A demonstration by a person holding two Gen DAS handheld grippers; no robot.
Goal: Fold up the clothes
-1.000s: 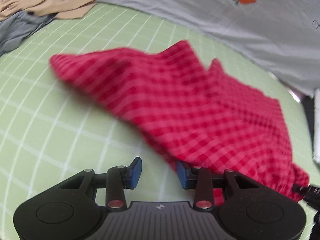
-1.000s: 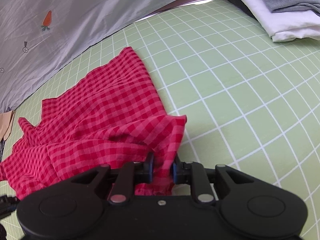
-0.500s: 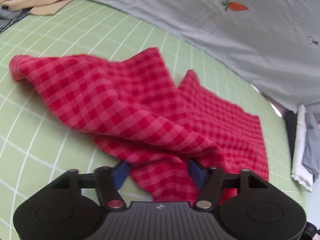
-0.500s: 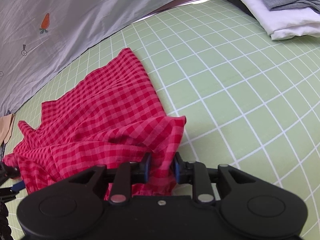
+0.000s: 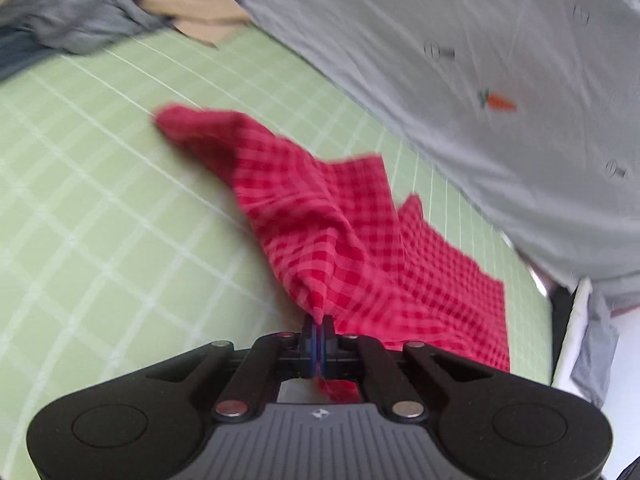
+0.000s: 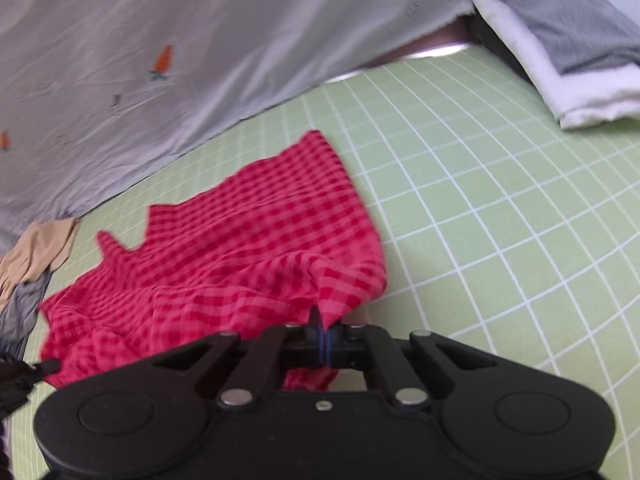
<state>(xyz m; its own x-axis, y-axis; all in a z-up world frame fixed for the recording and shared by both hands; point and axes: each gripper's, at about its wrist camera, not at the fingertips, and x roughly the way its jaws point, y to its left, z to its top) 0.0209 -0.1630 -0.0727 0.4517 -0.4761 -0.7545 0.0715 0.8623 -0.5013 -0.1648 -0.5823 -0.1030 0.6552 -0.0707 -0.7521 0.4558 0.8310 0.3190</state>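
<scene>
Mat, green with a white grid, fills the lower half of both views. Grey sheet with small carrot prints covers the upper right of the left wrist view and the upper left of the right wrist view. Red check cloth lies crumpled on the mat at centre frame, partly lifted into a ridge that runs down to the gripper in each view; its far corner rests flat on the mat. Folded stack, grey on white, sits at the upper right of the right wrist view. Tan and grey garments are heaped at the upper left of the left wrist view, apart from the red cloth.

Left gripper: jaws have just been closing, now clamped on a pinch of the cloth edge, fabric showing between and behind the pads.

Right gripper: jaws have just been closing, now pinched tight on another fold of the same cloth.
</scene>
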